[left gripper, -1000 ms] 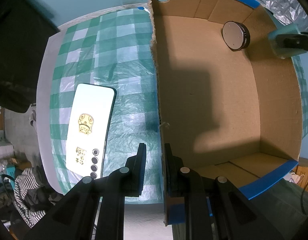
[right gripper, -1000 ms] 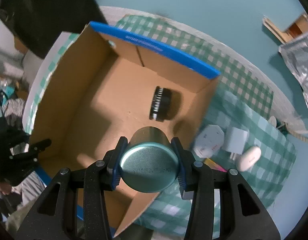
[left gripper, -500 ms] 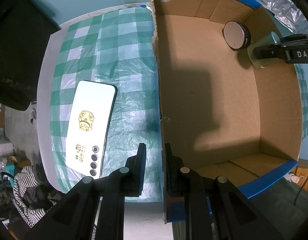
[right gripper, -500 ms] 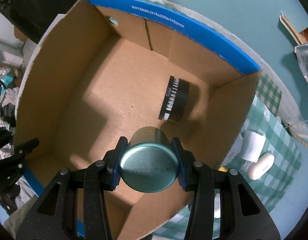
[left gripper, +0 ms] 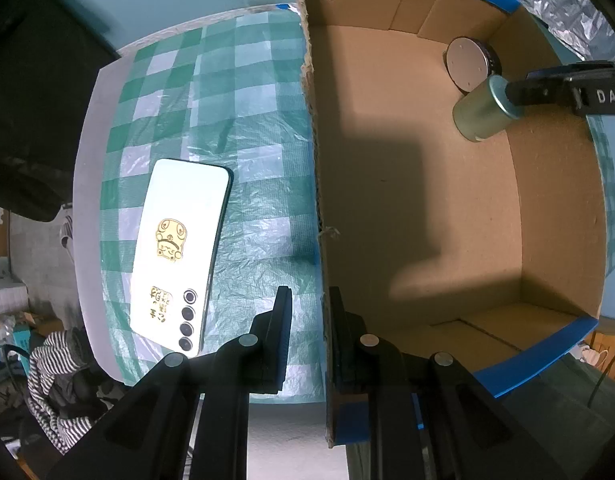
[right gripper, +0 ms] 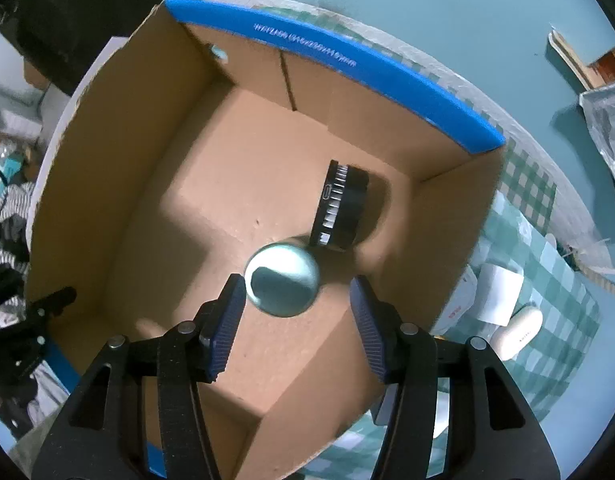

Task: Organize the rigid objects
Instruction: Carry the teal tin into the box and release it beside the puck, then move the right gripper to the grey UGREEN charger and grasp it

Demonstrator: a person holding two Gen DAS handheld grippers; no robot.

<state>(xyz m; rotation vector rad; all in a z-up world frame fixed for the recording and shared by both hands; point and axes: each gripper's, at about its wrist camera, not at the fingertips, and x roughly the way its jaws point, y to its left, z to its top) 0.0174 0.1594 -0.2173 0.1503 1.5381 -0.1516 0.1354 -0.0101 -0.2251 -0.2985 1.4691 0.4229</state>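
An open cardboard box point(left gripper: 555, 216) with blue-taped rims stands on a green checked cloth point(left gripper: 227, 120). My left gripper point(left gripper: 309, 300) is shut on the box's left wall, one pad on each side of it. My right gripper point(right gripper: 296, 284) hangs inside the box and its jaws are opening. A teal metal can point(right gripper: 282, 280) stands below and between its pads and touches neither; the same can point(left gripper: 483, 110) shows in the left wrist view. A black round device point(right gripper: 341, 210) with silver fins rests on its edge beside the can. A white phone point(left gripper: 179, 252) lies face down on the cloth, left of the box.
Right of the box lie a white plug adapter point(right gripper: 499, 296), a white earbud case point(right gripper: 519, 332) and other small white items. A crinkled foil bag point(right gripper: 607, 128) sits at the far right. Striped fabric point(left gripper: 55, 380) lies beyond the table's left edge.
My right gripper sank into the box with the can, then spread its jaws and let it go. The can now stands on the box floor. My left gripper kept its hold.
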